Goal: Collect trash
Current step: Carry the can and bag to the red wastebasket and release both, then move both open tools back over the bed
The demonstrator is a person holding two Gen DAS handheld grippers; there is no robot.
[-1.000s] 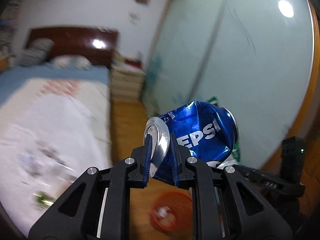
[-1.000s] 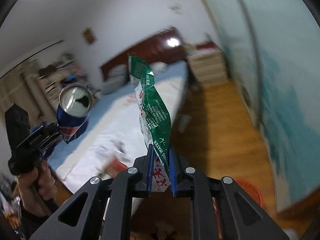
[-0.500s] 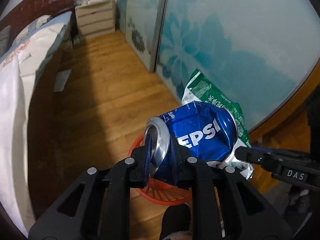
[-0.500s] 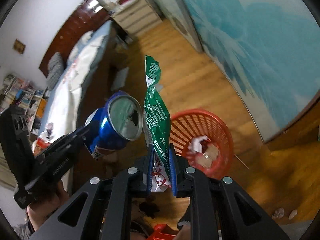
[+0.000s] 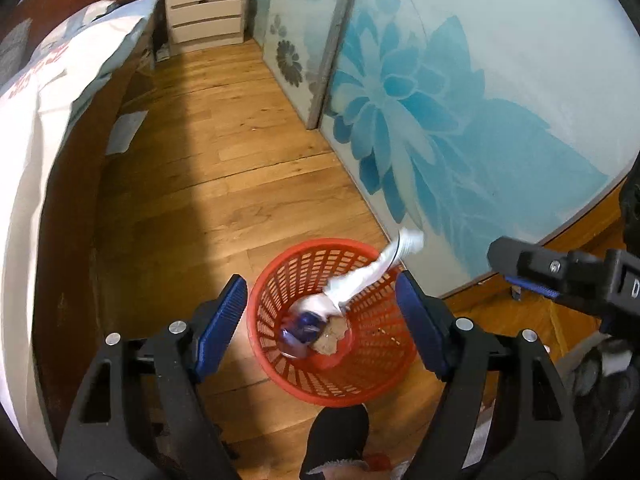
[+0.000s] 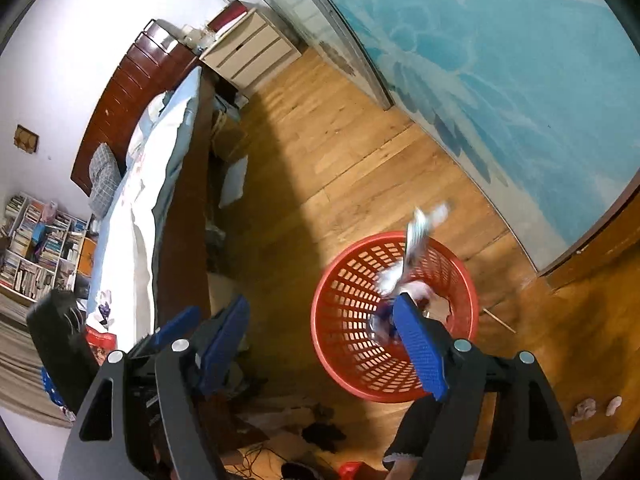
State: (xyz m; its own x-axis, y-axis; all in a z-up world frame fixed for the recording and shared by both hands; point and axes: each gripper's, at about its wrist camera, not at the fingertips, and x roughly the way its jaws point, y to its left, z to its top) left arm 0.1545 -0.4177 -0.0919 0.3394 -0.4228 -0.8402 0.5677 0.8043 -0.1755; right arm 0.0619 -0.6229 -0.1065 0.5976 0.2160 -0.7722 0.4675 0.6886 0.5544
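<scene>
A red mesh trash basket (image 5: 372, 384) stands on the wood floor below both grippers; it also shows in the right wrist view (image 6: 344, 300). The blue Pepsi can (image 5: 302, 330) lies inside it among paper scraps. The snack bag (image 5: 376, 270) is blurred, falling over the basket's far rim, and shows in the right wrist view (image 6: 418, 236) too. My left gripper (image 5: 320, 316) is open and empty above the basket. My right gripper (image 6: 324, 340) is open and empty beside the basket, and its finger (image 5: 520, 264) shows in the left wrist view.
A bed (image 6: 132, 208) with a dark wooden frame runs along the left. A white drawer unit (image 5: 204, 14) stands at the far end. A sliding door with blue flowers (image 5: 440, 100) lines the right. A person's dark shoe (image 5: 340, 436) is just before the basket.
Both grippers opened over the basket. The Pepsi can dropped from the left gripper into the basket, and the snack bag left the right gripper and is falling in.
</scene>
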